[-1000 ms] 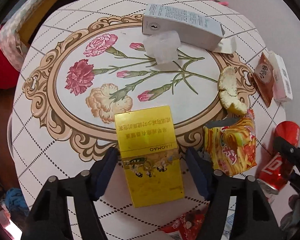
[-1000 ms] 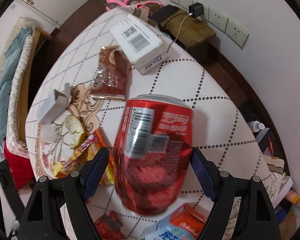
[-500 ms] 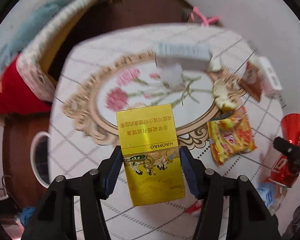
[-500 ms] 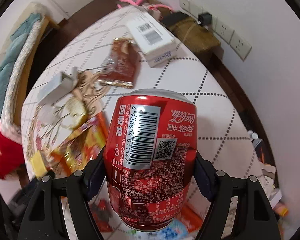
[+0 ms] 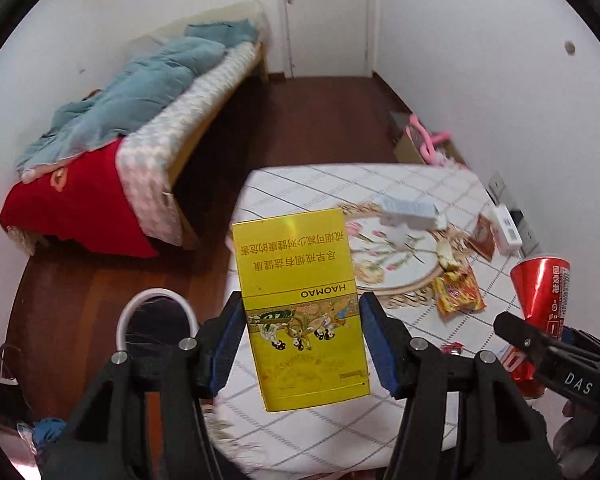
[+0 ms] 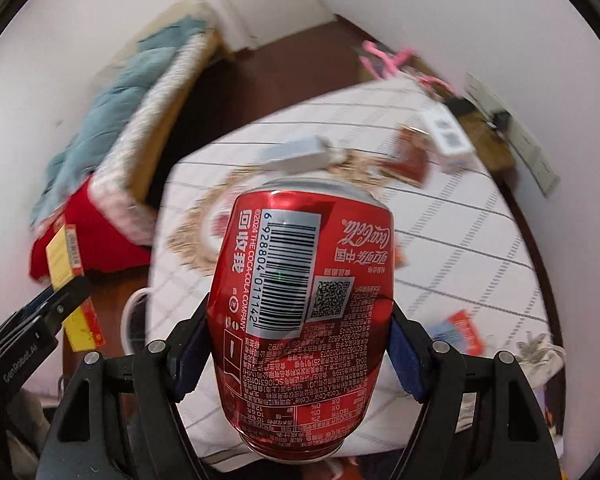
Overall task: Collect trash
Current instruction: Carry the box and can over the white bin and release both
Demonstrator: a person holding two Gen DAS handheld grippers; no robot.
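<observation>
Left gripper (image 5: 302, 338) clamps yellow carton (image 5: 300, 304) across stiff edges; right gripper (image 6: 298, 340) pinches thin, dent-prone red can (image 6: 300, 312) mid-wall; bin (image 5: 156, 320) at 9 o'clock.

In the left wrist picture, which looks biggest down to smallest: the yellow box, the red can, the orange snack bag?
1. Yellow box, held in the left gripper, so nearness inflates it.
2. Red can, held in the right gripper.
3. Orange snack bag, farther off on the table.
</observation>
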